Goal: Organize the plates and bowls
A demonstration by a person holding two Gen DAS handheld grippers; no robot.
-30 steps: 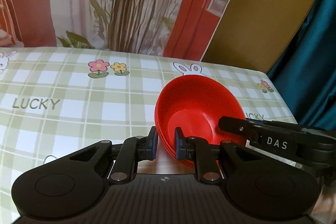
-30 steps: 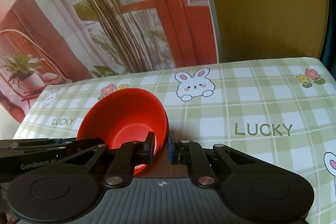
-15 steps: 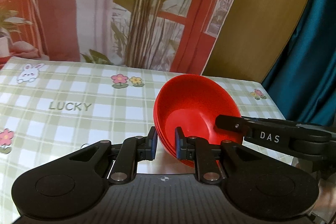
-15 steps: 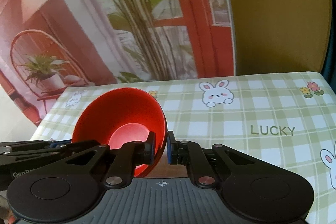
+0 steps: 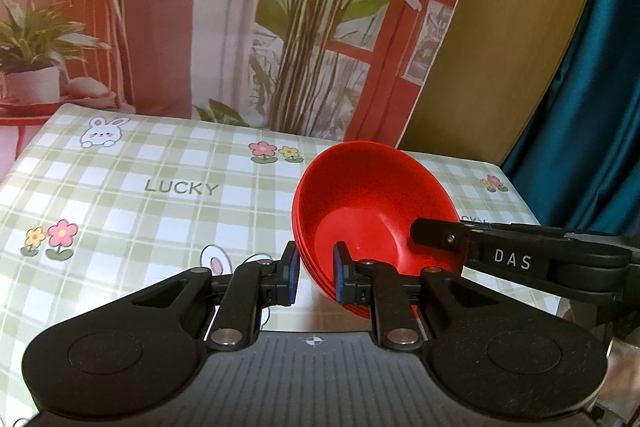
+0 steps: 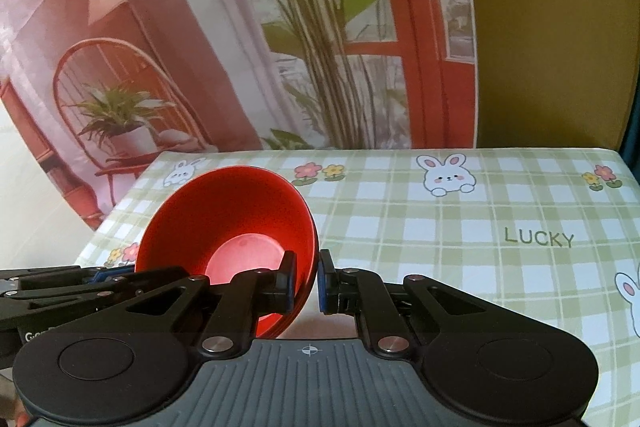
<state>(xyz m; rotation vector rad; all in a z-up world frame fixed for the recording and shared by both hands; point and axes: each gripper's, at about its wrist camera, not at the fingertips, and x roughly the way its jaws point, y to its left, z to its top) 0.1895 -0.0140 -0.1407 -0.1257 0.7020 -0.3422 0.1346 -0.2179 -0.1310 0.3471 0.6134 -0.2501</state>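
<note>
A stack of red bowls [image 5: 372,203] is held up above the checked tablecloth. My left gripper [image 5: 316,277] is shut on the stack's left rim, one finger inside and one outside. My right gripper [image 6: 307,283] is shut on the stack's right rim in the same way; the bowls [image 6: 228,223] fill the left of the right wrist view. The right gripper's finger [image 5: 512,259] shows at the right of the left wrist view, reaching into the bowl. The left gripper's body [image 6: 60,287] shows at the left edge of the right wrist view.
The table [image 6: 460,227] has a green checked cloth with rabbits, flowers and LUCKY prints. A printed backdrop [image 5: 240,27] of plants and a red door stands behind it. A teal curtain [image 5: 592,87] hangs at the right.
Both grippers have lifted the bowl stack upward and back; the table looks farther and more of the backdrop shows. The grips on the rim are unchanged.
</note>
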